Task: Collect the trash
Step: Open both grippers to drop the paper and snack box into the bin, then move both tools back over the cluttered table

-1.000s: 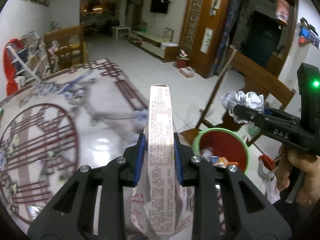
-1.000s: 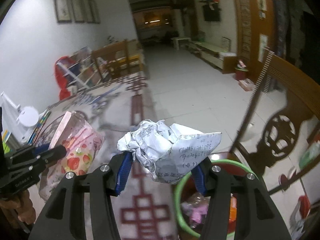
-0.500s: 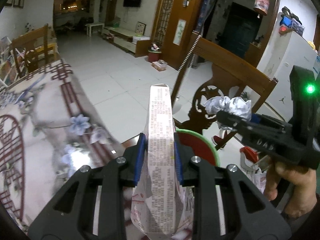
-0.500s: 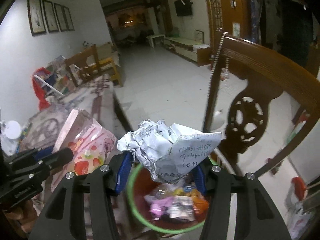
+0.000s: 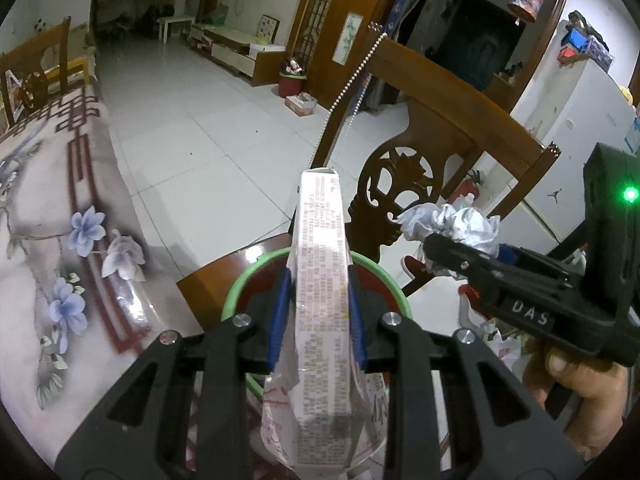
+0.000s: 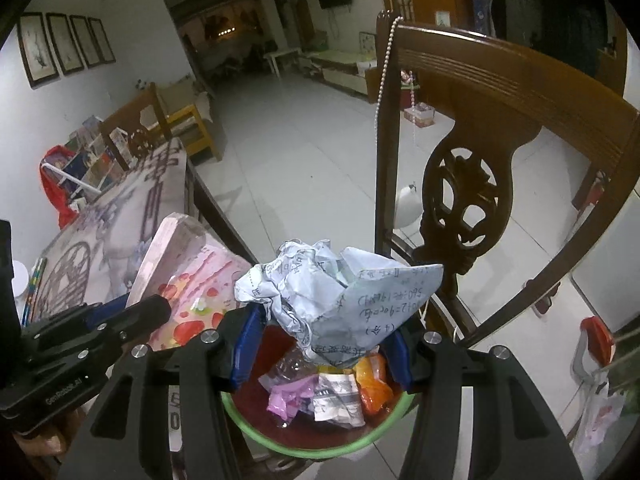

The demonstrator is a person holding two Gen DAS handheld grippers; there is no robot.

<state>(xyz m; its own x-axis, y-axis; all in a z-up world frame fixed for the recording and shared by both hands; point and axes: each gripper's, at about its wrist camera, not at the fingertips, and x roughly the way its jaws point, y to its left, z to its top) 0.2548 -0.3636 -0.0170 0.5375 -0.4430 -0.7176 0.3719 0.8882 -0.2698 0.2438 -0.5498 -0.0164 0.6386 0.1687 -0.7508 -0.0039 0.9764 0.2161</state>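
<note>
Overhead, crumpled paper ball [image 6: 332, 300] — flat pink carton [image 5: 320, 280] beside — round green-rimmed bin [image 6: 320, 446].

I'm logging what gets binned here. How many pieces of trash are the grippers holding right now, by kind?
Crumpled paper ball: 1, in the right gripper
Pink snack bag: 1, in the left gripper
Total: 2, both held over the green-rimmed bin, which already holds wrappers.

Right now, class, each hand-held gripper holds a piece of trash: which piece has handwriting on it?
The crumpled paper ball in the right hand-held gripper: pen-written figures show on its flat flap. The pink snack carton in the left hand-held gripper carries only printed text.
</note>
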